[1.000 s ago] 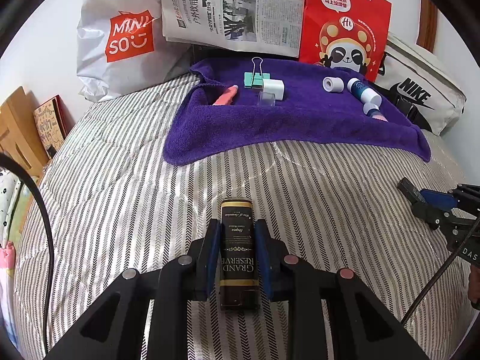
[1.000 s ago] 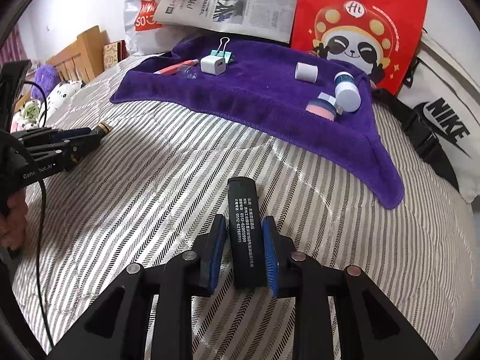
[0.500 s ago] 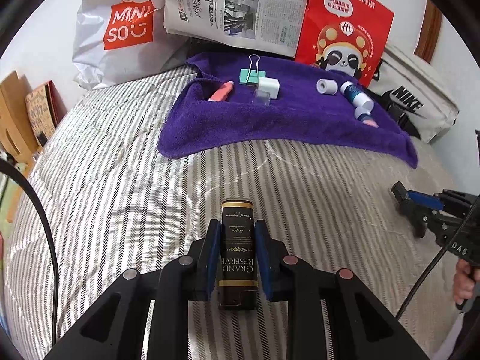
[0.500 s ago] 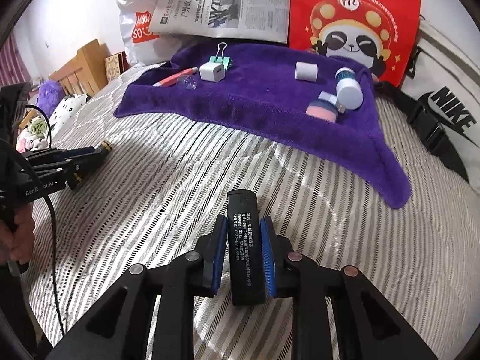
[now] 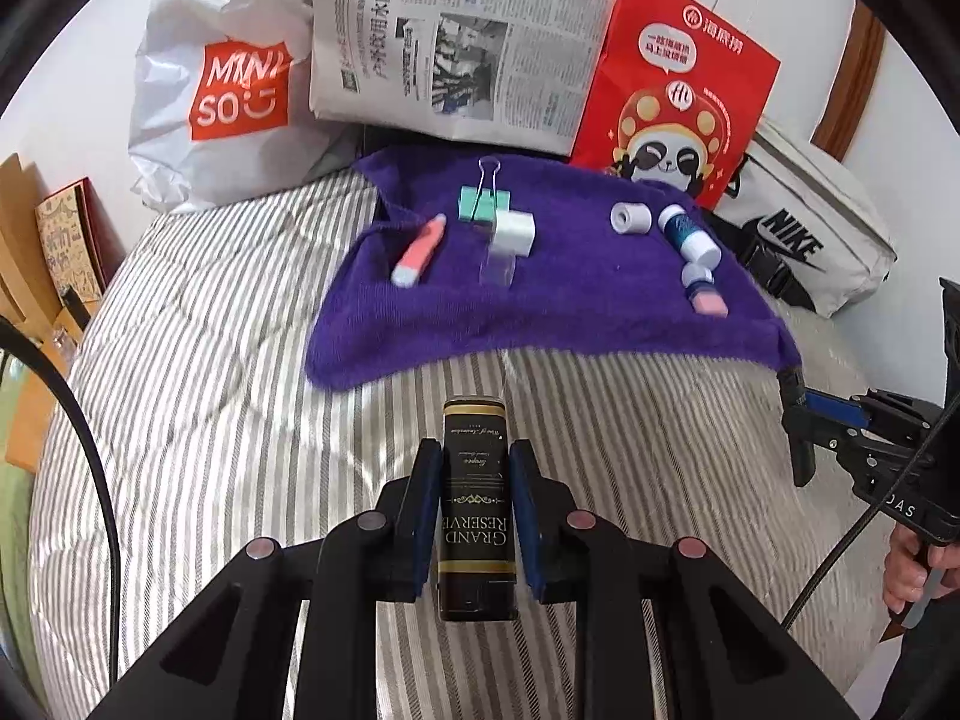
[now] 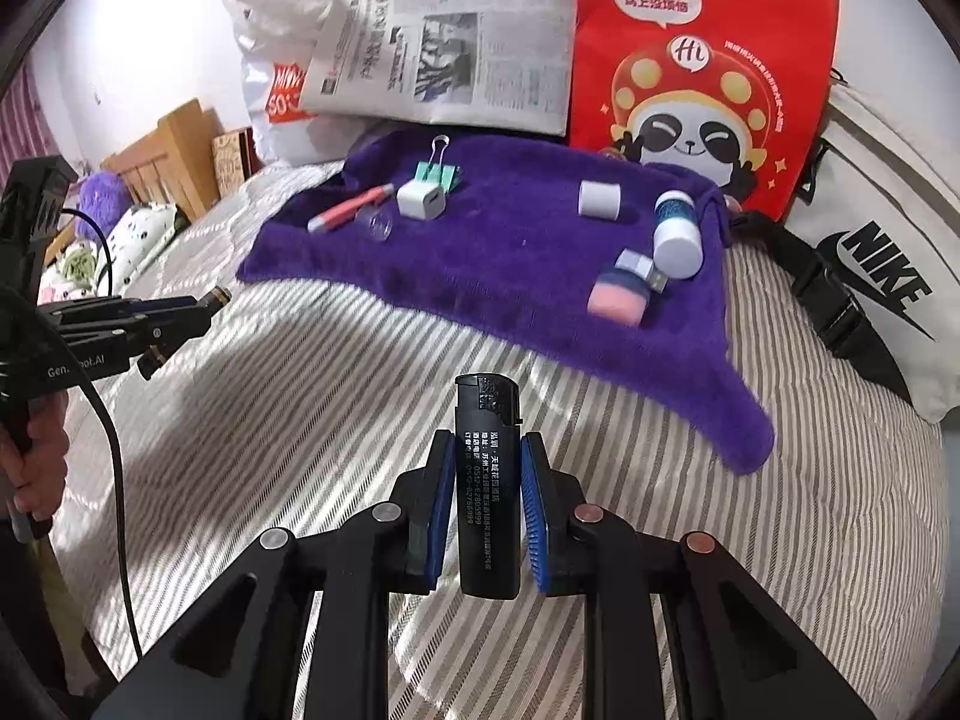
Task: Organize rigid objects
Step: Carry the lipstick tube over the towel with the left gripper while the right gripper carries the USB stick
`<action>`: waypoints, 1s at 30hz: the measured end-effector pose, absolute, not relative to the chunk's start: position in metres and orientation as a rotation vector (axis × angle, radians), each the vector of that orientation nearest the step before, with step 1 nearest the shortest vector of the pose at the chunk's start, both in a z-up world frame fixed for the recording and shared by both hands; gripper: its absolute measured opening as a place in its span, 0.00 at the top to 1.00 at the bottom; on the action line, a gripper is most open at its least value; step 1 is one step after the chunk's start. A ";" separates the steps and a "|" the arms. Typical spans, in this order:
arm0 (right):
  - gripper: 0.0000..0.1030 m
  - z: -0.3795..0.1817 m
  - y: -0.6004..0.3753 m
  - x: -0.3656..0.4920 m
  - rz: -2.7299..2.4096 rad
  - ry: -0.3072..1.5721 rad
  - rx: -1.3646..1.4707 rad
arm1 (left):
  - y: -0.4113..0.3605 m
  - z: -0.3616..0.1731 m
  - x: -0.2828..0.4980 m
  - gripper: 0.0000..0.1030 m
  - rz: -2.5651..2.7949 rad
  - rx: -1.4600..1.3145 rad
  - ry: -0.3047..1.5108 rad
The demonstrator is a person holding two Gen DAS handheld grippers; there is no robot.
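lighters (image 5: 477, 504) (image 6: 487, 486) sit clenched in left tool (image 5: 474, 516) and right tool (image 6: 487, 510), both angled downward.

Fluffy purple towel (image 5: 540, 300), glossy black plastic lighter (image 6: 486, 480), striped woven bedcover (image 5: 210, 390)

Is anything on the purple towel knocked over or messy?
Yes. The blue bottle with the white cap lies on its side near the purple towel's right edge, and the towel's front corner hangs rumpled onto the striped bedcover.
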State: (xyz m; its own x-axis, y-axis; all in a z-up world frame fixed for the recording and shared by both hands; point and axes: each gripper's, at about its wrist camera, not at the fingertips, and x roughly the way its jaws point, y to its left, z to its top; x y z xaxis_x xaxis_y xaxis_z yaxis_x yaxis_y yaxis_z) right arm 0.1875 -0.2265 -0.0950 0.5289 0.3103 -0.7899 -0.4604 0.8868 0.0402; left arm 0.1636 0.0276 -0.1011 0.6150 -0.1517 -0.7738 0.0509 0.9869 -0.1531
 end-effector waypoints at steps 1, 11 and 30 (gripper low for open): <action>0.79 -0.092 -0.227 0.191 0.463 0.901 -0.178 | 0.028 -0.098 0.167 0.78 -0.123 -0.126 0.898; 0.79 -0.075 -0.231 0.227 0.437 0.887 -0.155 | 0.016 -0.074 0.204 0.78 -0.167 -0.104 0.891; 0.79 -0.074 -0.270 0.278 0.300 0.890 -0.124 | -0.038 -0.086 0.322 0.78 -0.275 -0.047 0.932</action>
State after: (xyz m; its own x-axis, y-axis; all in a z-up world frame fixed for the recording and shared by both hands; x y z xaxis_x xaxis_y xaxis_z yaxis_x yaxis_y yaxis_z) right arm 0.2784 -0.2701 -0.0745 0.5911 0.2058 -0.7799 -0.3081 0.9512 0.0176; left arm 0.3220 -0.0381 -0.0859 0.5640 -0.2537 -0.7859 0.2129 0.9641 -0.1585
